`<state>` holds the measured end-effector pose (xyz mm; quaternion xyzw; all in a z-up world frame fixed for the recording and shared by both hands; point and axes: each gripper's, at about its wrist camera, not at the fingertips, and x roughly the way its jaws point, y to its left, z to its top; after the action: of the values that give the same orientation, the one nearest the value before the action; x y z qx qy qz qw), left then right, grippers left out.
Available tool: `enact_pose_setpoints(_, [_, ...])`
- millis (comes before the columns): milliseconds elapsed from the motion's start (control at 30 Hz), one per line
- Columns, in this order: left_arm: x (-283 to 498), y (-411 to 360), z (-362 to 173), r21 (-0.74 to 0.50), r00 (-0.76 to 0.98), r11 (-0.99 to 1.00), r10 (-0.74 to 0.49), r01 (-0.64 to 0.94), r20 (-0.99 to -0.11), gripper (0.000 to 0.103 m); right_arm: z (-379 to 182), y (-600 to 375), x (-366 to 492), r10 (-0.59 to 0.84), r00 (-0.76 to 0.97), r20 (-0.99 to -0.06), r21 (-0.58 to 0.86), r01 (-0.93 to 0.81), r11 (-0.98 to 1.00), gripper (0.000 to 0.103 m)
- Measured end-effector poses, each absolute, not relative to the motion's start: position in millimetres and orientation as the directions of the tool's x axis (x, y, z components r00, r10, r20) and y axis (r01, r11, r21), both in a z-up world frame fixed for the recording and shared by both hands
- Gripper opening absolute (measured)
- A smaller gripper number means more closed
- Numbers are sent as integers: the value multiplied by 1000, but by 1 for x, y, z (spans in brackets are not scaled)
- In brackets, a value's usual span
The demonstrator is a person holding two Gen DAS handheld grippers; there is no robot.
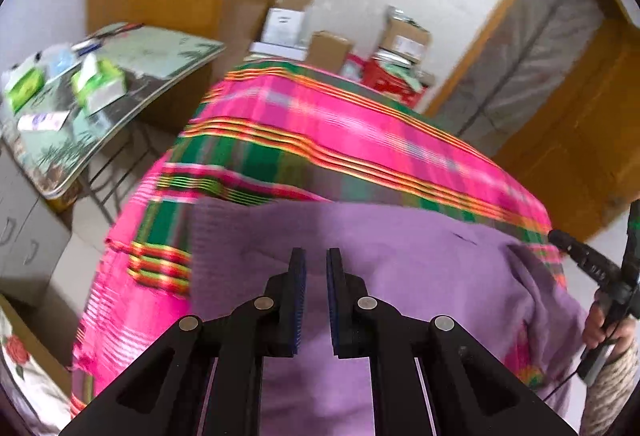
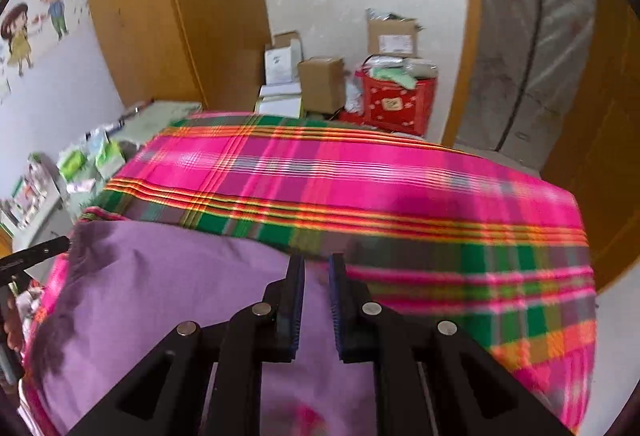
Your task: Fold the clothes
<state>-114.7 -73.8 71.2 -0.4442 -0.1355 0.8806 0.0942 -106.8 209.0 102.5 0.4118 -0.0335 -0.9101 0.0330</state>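
A lilac garment point(image 1: 400, 260) lies on a pink and green plaid cloth point(image 1: 344, 131) that covers the table. My left gripper point(image 1: 316, 256) hovers over the garment's near middle, jaws a narrow gap apart and holding nothing. My right gripper point(image 2: 316, 262) is over the garment's point(image 2: 172, 288) right part, near its far edge, jaws also slightly apart and holding nothing. The right gripper's body and the hand on it show at the right edge of the left wrist view point(image 1: 600, 276). The left gripper shows at the left edge of the right wrist view point(image 2: 32, 256).
A side table point(image 1: 132, 75) with green boxes stands to the left. Cardboard boxes point(image 2: 320, 79) and a red crate point(image 2: 396, 103) sit on the floor against the far wall. A wooden door point(image 1: 580, 139) is at the right, a wardrobe point(image 2: 172, 11) at the back left.
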Motion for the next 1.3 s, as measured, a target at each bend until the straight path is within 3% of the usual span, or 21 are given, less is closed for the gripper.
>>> enact_pose_setpoints(333, [-65,38,86,-206,-536,-903,394,-377,-746,10,96,296,22,51,-660,-749,82,-169,-982,24])
enact_pose_setpoints(467, [-52,76,78,-181,-489,-866,423,-466,-763,11,80,327,56,69,-649,-757,141,-266,-954,26])
enact_pose_setpoints(500, [-50,84,75,-171,-482,-859,424,-482,-767,17,77,335,65,66,-654,-754,167,-288,-943,26])
enact_pose_setpoints(600, [-45,111,69,-139,-457,-837,419,-529,-784,19,67,351,82,34,-659,-751,240,-321,-916,33])
enact_pose_setpoints(767, [-48,143,56,-82,-447,-820,389,-567,-805,23,51,368,102,-21,-680,-733,356,-357,-864,34])
enact_pose_setpoints(933, [-50,167,43,-23,-441,-807,347,-591,-828,23,37,378,103,-107,-694,-712,461,-347,-817,42])
enact_pose_setpoints(1300, [-63,201,24,44,-429,-798,277,-601,-860,32,30,378,63,-124,-682,-721,426,-295,-855,39])
